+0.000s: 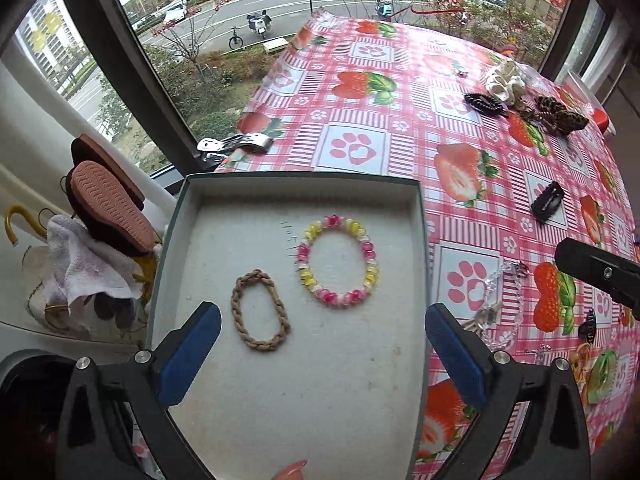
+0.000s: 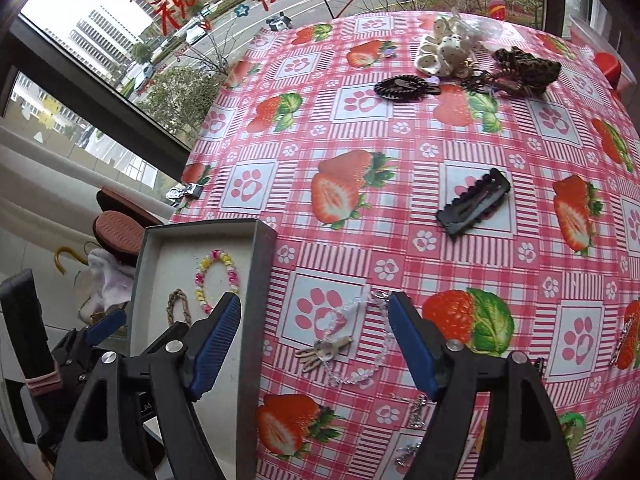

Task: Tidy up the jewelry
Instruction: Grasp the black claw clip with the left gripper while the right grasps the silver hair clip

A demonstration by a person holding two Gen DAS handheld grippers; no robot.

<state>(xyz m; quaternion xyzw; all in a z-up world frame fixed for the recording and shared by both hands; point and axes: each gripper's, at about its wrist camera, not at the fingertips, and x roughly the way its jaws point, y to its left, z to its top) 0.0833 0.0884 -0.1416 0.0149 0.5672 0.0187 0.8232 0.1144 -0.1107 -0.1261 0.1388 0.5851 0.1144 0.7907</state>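
My left hand-held gripper [image 1: 322,344] hangs wide open over the box [image 1: 423,240], nothing between its blue pads. Under it lie the brown braided band [image 1: 260,310] and, just beyond, the pink and yellow bead bracelet [image 1: 338,260], apart from each other on the pale lining.

My right hand-held gripper [image 2: 316,340] is open too and empty, aimed at the clear bead bracelet [image 2: 360,344] with its little metal charm on the table [image 2: 400,152], just beside the box wall. I judge that one comes next. To do it well I should drop straight onto one strand, pinch the beads rather than the slack loop, and lift clear of the box rim before crossing.

Farther off the black hair clip [image 2: 474,202] lies alone; the cream scrunchie [image 2: 440,50] and dark clips sit at the far edge.
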